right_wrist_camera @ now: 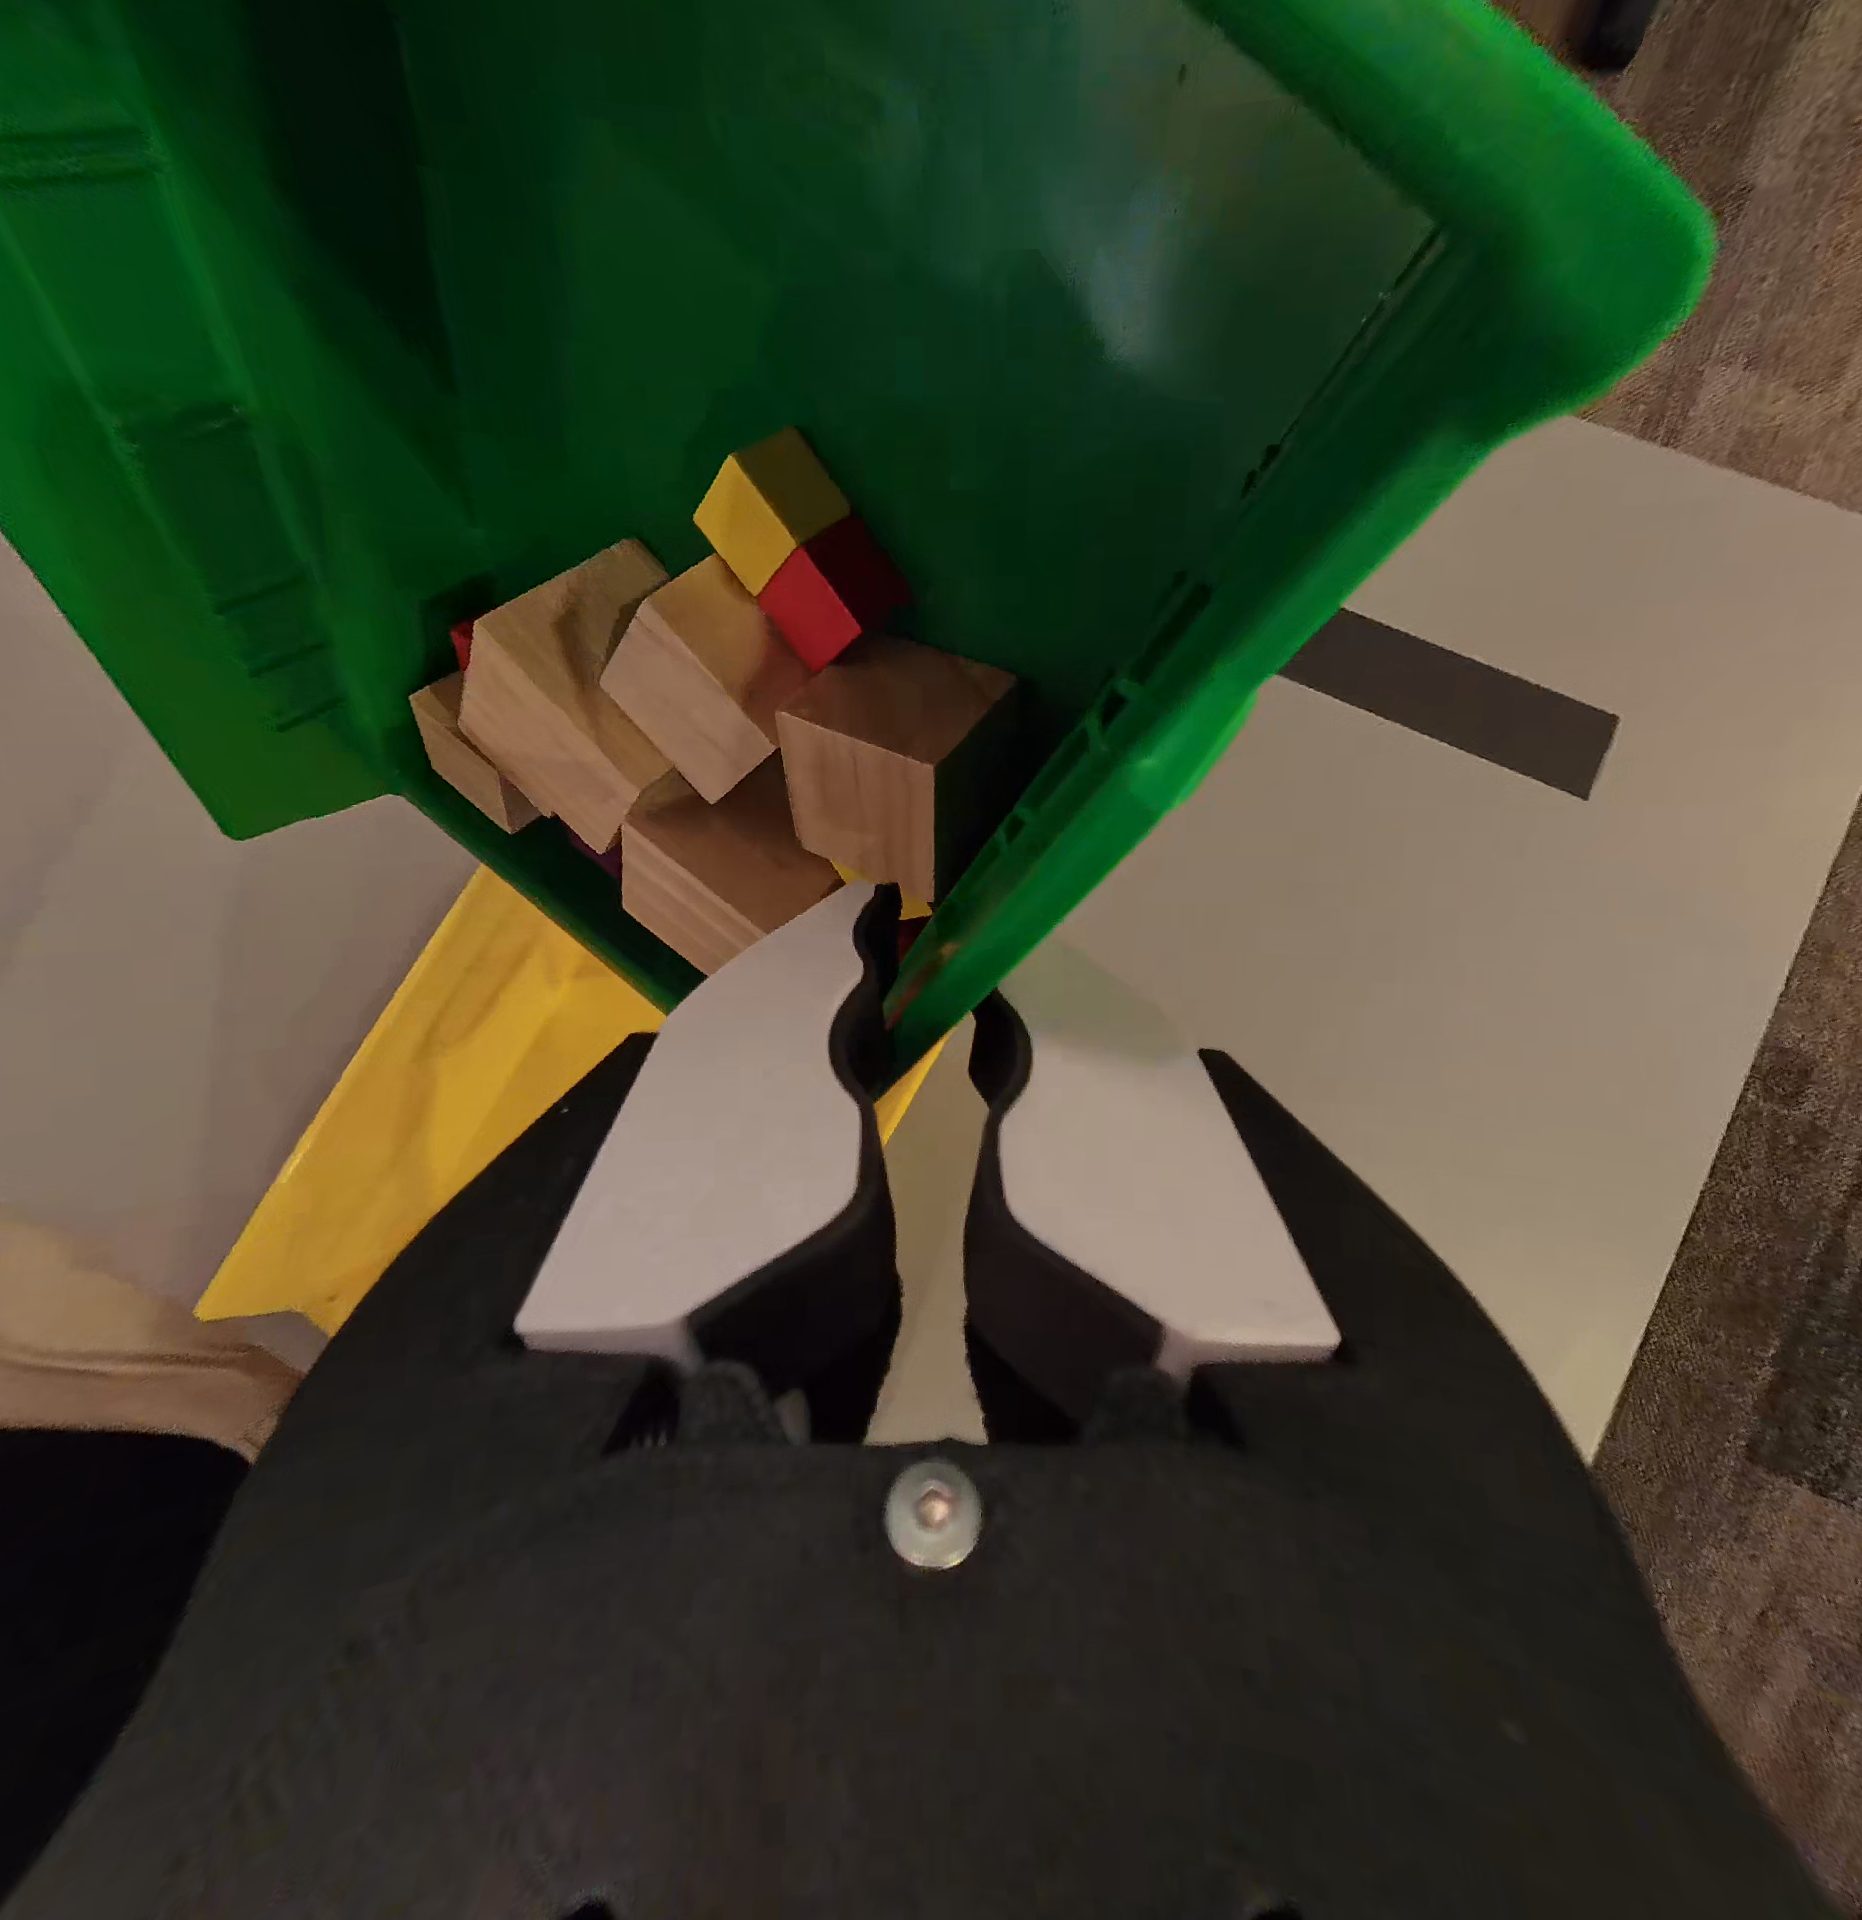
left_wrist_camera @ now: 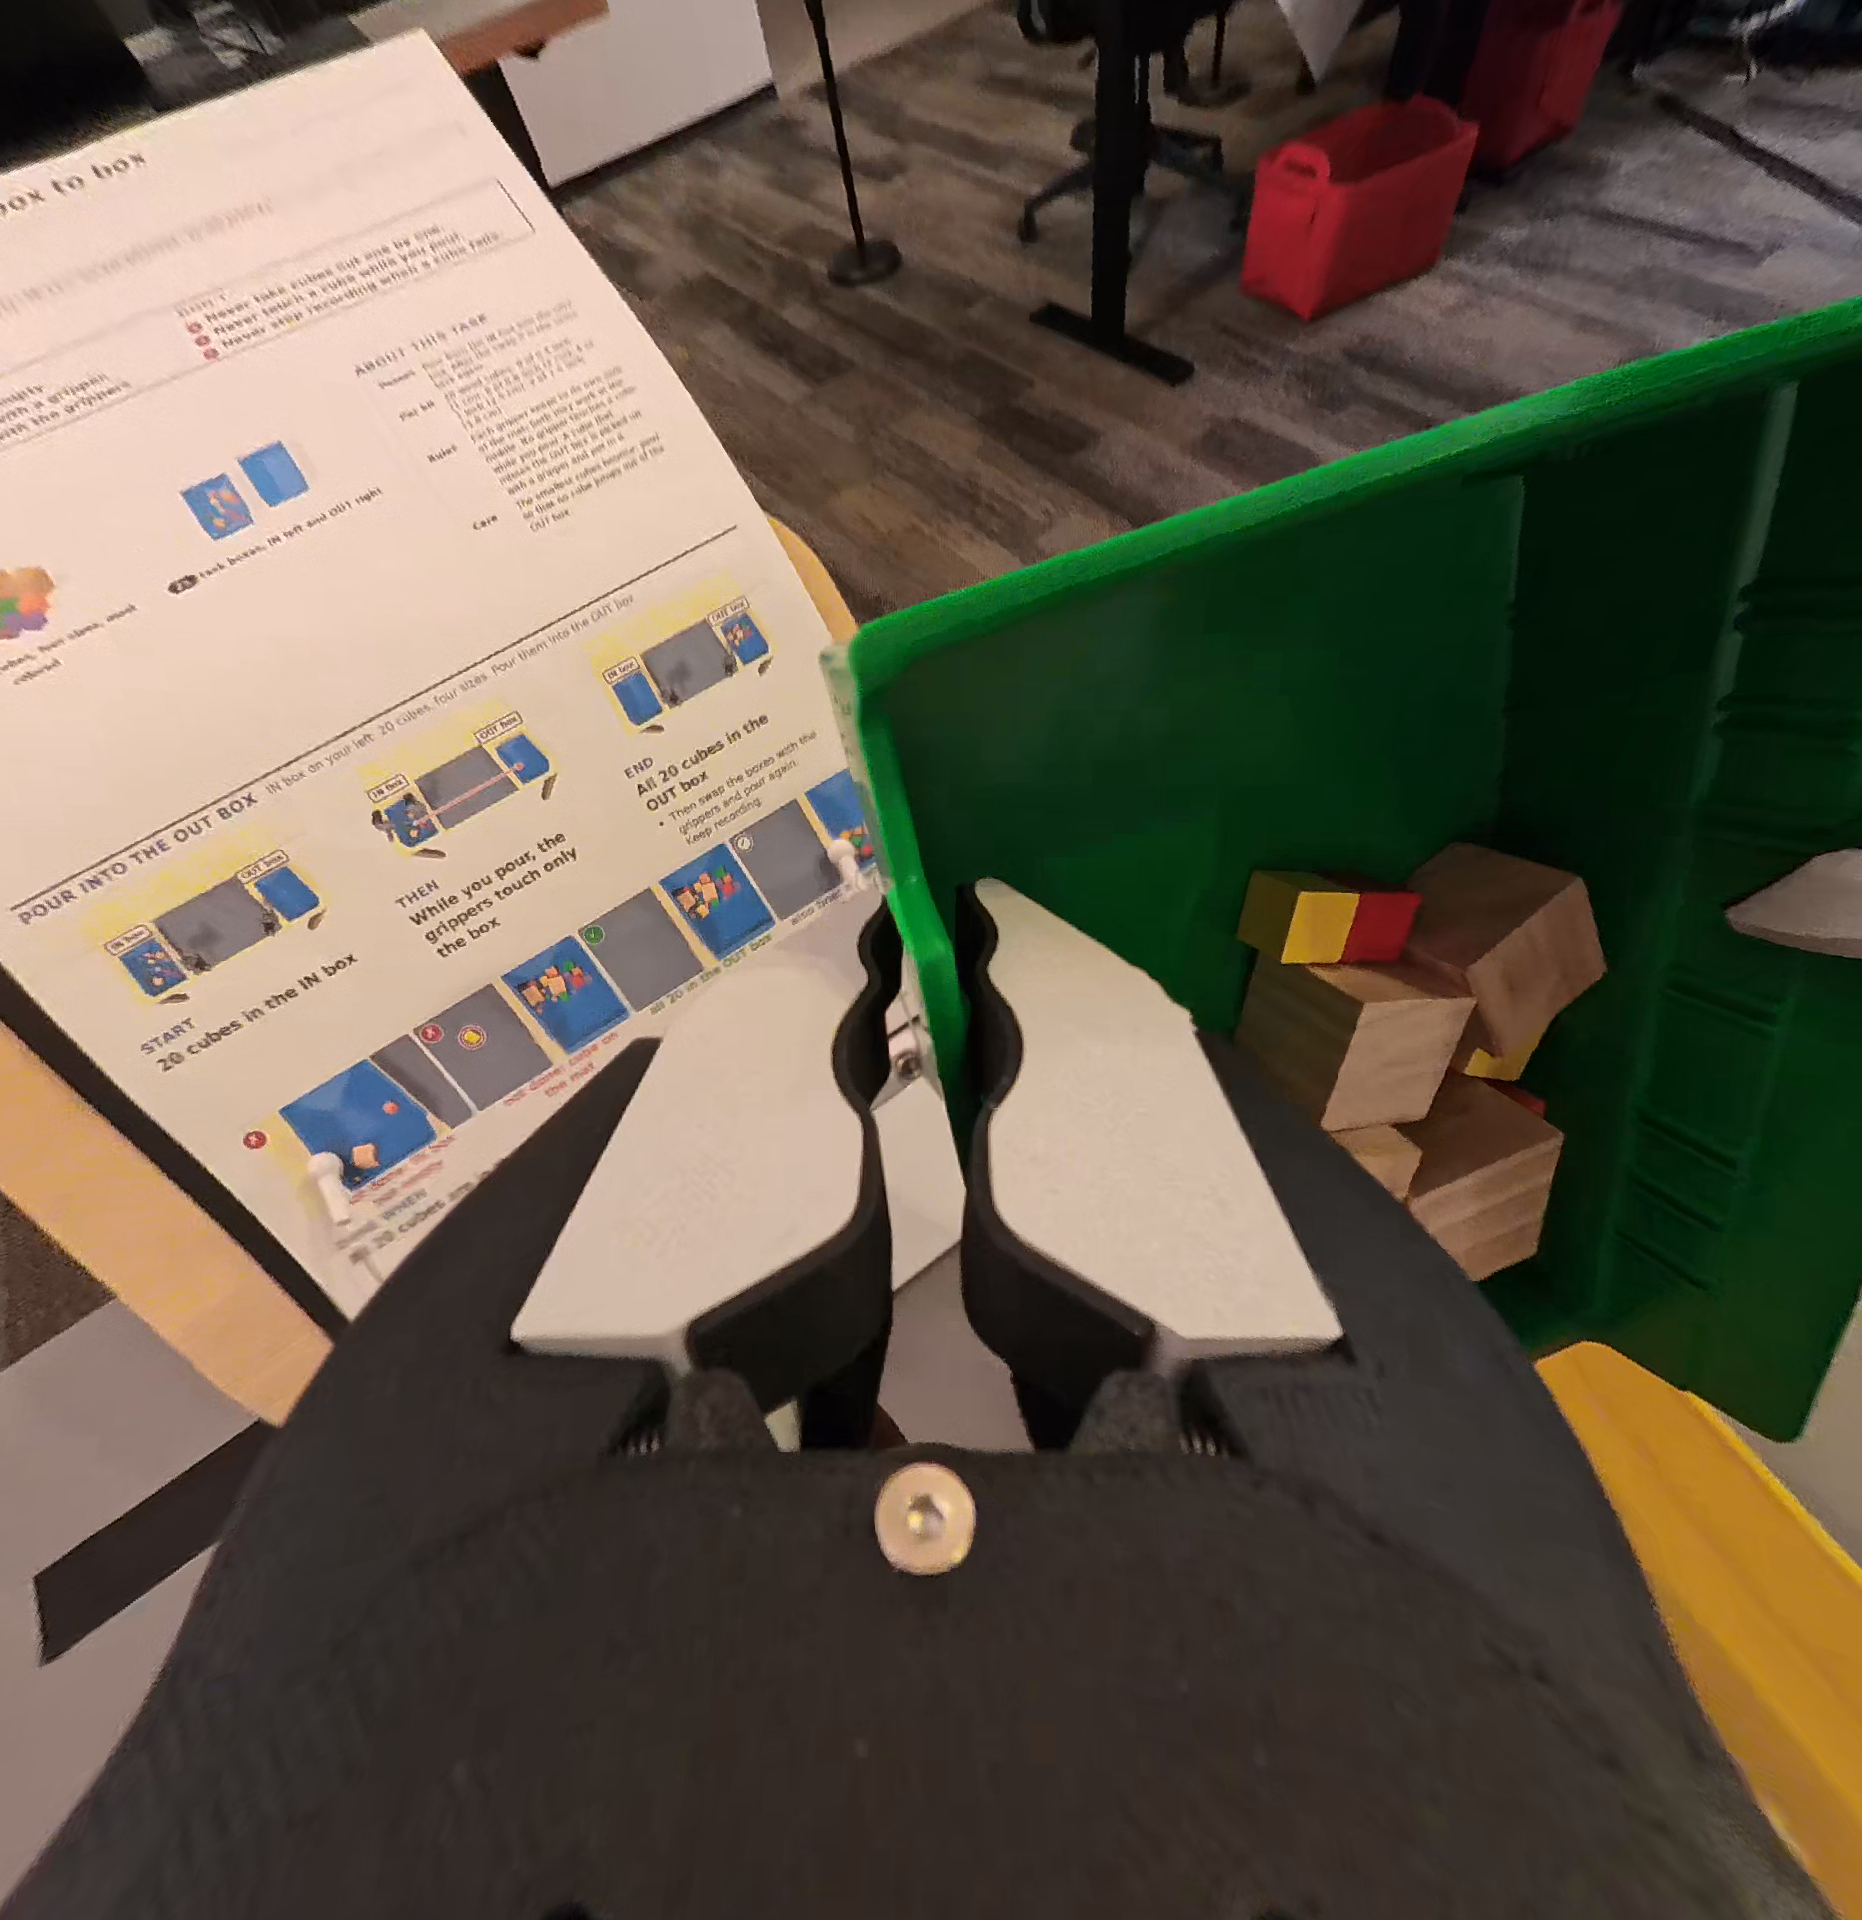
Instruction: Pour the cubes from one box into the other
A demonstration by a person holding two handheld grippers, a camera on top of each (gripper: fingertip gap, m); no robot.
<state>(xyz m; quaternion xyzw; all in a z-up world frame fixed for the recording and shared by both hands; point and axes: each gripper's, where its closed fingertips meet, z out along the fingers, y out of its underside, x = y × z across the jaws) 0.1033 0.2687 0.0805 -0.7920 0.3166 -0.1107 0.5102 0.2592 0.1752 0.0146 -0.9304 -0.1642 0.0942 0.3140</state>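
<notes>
Left wrist view shows the left gripper clamped on the tilted green box wall; right gripper pinches the opposite wall, cubes piled inside, above the yellow box

Left gripper, right gripper: matte black bodies, pale grey finger plates edged with wavy black pads, one silver screw centred on each.

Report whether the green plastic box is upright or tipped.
Tipped: the green plastic box is steeply tilted, wooden cubes piled against its lower wall over the yellow box.
</notes>
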